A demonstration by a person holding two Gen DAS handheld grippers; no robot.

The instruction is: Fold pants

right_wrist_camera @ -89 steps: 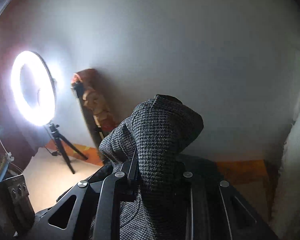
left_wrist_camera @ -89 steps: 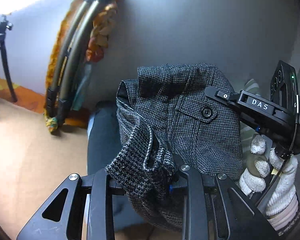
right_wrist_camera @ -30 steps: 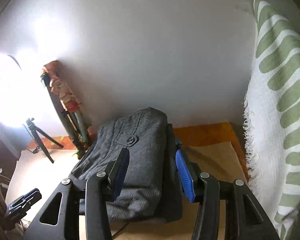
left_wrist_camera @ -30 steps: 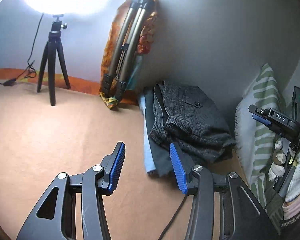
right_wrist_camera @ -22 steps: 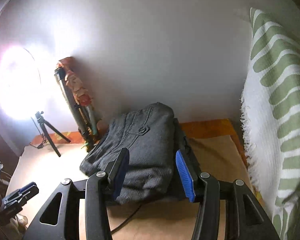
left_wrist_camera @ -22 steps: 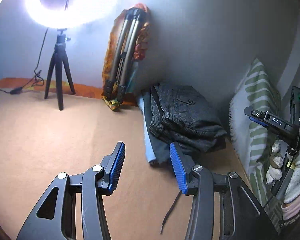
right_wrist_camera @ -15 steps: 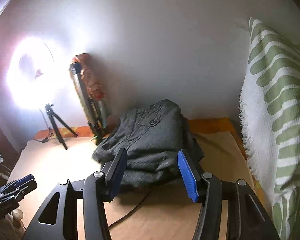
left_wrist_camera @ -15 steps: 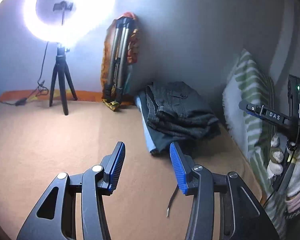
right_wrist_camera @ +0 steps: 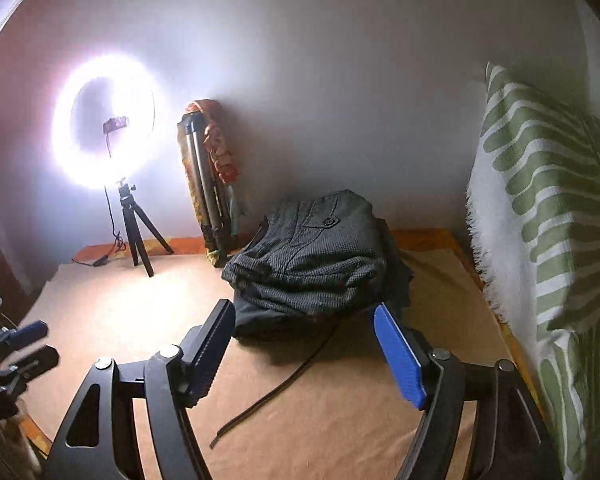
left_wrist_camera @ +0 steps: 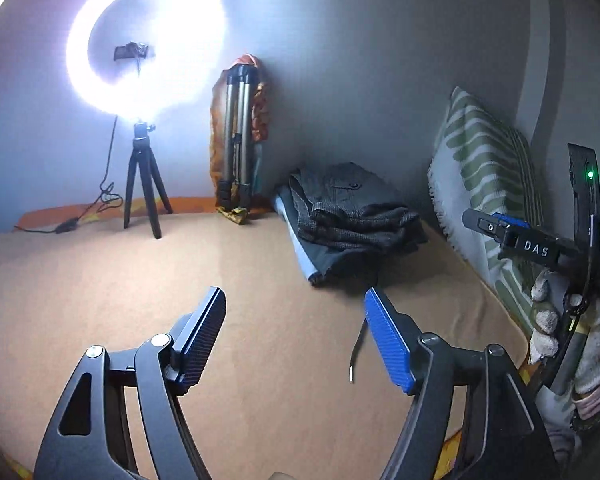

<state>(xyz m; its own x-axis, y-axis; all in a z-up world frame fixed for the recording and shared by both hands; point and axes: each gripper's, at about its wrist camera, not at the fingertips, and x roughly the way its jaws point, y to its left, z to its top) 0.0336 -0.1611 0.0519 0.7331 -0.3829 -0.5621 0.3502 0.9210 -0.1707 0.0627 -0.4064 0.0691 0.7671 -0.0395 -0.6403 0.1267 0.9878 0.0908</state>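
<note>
**Pants folded on pile at far wall; both claws empty and widening**

Location. The pants (right_wrist_camera: 312, 256) lay as a folded bundle on top of a pile of 2 or more darker garments (left_wrist_camera: 324, 260), far right on the tan bed cover (left_wrist_camera: 260, 272), close to the grey wall. A buttoned back pocket faced up. A striped pillow (right_wrist_camera: 540, 208) stood just right of the pile. A ring light (left_wrist_camera: 144, 40) and a folded tripod (left_wrist_camera: 236, 140) stood at the far left.

Handling. The cloth was a dark, small-check weave, judged soft, of medium weight and not slippery or fragile. The near folded edge showed several stacked layers, rounded, not crisp. Any further hold would best be taken at that near edge, pinching all layers together, or at the 2 near corners, 1 per claw. A loose dark cord (right_wrist_camera: 276, 388) ran from under the pile toward the near side; it could snag.

Claws. The left gripper (left_wrist_camera: 296, 332) had its jaws well apart and opening, nothing between them, nothing touched. The right gripper (right_wrist_camera: 308, 344) was likewise released and opening, empty, short of the pile. A gloved hand (left_wrist_camera: 568, 320) carried the right gripper, seen at the right edge of the left view.
</note>
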